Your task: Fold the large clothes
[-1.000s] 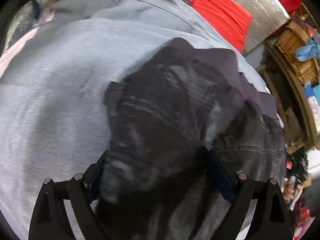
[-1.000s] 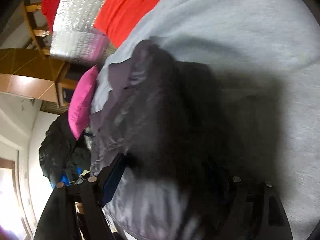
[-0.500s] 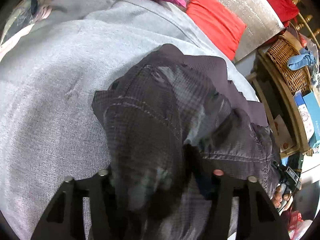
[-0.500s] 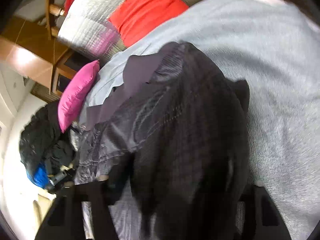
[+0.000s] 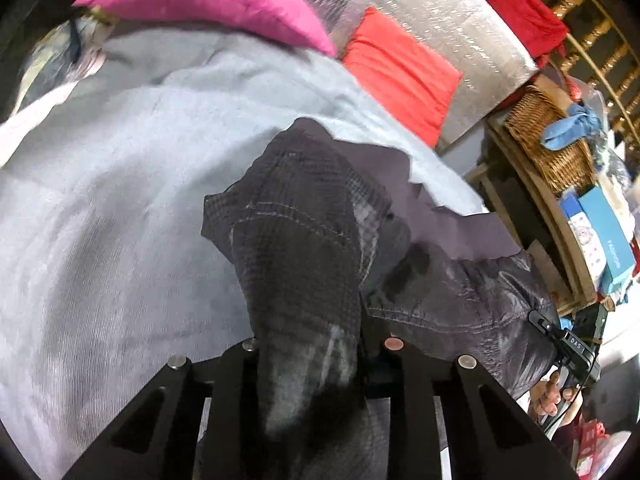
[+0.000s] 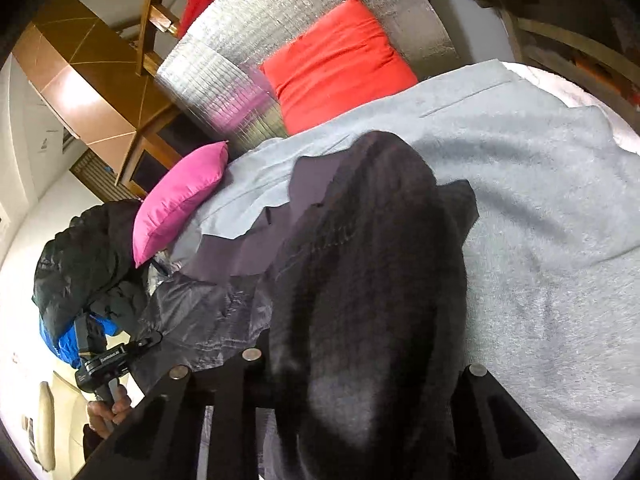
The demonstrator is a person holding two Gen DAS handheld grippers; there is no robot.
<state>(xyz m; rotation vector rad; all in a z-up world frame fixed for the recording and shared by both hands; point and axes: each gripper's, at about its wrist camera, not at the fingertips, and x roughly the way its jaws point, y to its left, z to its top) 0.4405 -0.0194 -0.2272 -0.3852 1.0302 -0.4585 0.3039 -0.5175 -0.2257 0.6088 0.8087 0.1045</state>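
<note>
A large dark checked garment (image 5: 304, 248) with a plain purple lining (image 5: 452, 224) lies on a grey blanket (image 5: 120, 208). My left gripper (image 5: 312, 364) is shut on a bunched fold of the garment, which hangs from its fingers. My right gripper (image 6: 352, 364) is shut on another fold of the same garment (image 6: 368, 264), which covers its right finger. The garment stretches between the two grippers. The other gripper and hand show at the right edge of the left wrist view (image 5: 568, 348) and the left edge of the right wrist view (image 6: 108, 364).
A pink pillow (image 5: 208, 4) and a red cushion (image 5: 396, 68) lie at the far end of the blanket, against a silver foil panel (image 6: 288, 36). A wicker basket (image 5: 548, 140) and boxes stand on shelves at right. A dark jacket pile (image 6: 84, 260) is beside the bed.
Both grippers have closed on folds of the garment and lifted and pulled back, so the cloth now hangs bunched from each, and more of the pillows shows.
</note>
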